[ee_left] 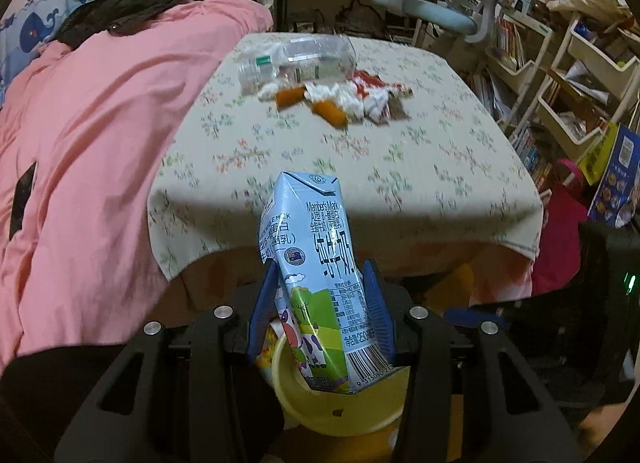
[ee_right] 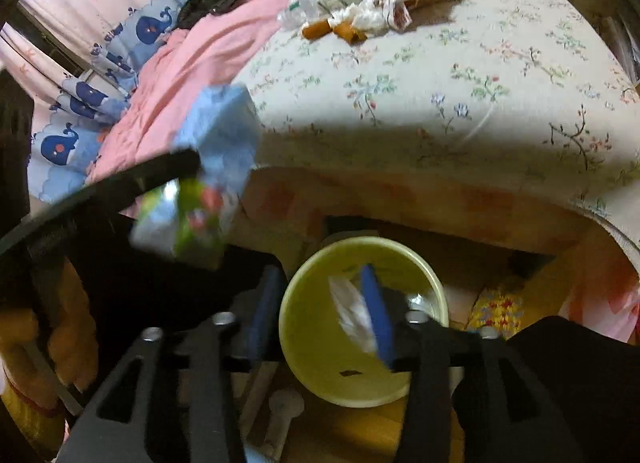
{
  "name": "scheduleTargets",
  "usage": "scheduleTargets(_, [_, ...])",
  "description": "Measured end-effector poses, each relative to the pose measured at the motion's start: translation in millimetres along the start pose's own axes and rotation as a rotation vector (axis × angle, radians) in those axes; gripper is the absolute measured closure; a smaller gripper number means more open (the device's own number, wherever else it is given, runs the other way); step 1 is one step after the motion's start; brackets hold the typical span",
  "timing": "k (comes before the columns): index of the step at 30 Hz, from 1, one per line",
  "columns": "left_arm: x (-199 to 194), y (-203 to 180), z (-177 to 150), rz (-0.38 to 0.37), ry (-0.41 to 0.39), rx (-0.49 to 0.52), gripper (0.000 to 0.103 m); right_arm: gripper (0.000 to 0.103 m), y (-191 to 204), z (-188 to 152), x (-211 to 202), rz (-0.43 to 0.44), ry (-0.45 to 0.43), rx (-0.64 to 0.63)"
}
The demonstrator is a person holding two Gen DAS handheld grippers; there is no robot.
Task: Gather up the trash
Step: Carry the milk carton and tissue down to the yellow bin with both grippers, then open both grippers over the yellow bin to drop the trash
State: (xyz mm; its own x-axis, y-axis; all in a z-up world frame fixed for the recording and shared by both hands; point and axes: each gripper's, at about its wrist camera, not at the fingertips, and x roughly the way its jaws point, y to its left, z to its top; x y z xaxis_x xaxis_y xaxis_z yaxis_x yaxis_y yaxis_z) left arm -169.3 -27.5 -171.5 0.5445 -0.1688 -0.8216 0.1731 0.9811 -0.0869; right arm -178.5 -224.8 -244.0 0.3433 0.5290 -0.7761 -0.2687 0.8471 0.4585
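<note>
Left gripper (ee_left: 324,299) clamped on a light-blue milk carton (ee_left: 316,275) — blue jaws pressing both sides, carton upright over a yellow bin (ee_left: 340,403) below the counter's near edge. Right gripper (ee_right: 324,311) poised above the same bin (ee_right: 320,363) with jaws parted, a blurred clear wrapper (ee_right: 352,315) against the right jaw — held or loose, cannot tell. Left at the counter's (ee_left: 400,135) far edge: clear plastic bottle (ee_left: 296,59), crumpled tissues (ee_left: 340,97), orange scraps (ee_left: 330,113).

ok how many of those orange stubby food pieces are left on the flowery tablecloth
2. One orange stubby piece lies below the clear plastic bottle; the other lies just right of it, against the crumpled white tissue. The pile may hide more.
</note>
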Motion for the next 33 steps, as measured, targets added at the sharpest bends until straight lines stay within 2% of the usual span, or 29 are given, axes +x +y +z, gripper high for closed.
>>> scheduleTargets(4, [3, -9, -15, -0.01, 0.035, 0.021, 0.061, 0.055, -2, 1, -12, -0.032, -0.074, 0.002])
scheduleTargets(8, [8, -18, -28, -0.024, 0.074, 0.037, 0.061, 0.047, 0, 2, -25, -0.086, -0.158, -0.023])
scheduleTargets(13, [16, -31, -44, -0.035, 0.128, 0.071, 0.06, 0.044, 5, 12, -32, -0.134, -0.253, -0.03])
scheduleTargets(17, [22, -37, -55, -0.039, 0.17, 0.089, 0.059, 0.039, 4, 15, -38, -0.158, -0.298, -0.018])
scheduleTargets(21, [21, -38, -57, -0.017, 0.168, 0.101, 0.044, 0.038, 4, 14, -40, -0.179, -0.314, -0.017])
scheduleTargets(33, [5, -36, -49, 0.047, 0.079, 0.099, 0.031, 0.036, 4, 13, -44, -0.204, -0.336, -0.017])
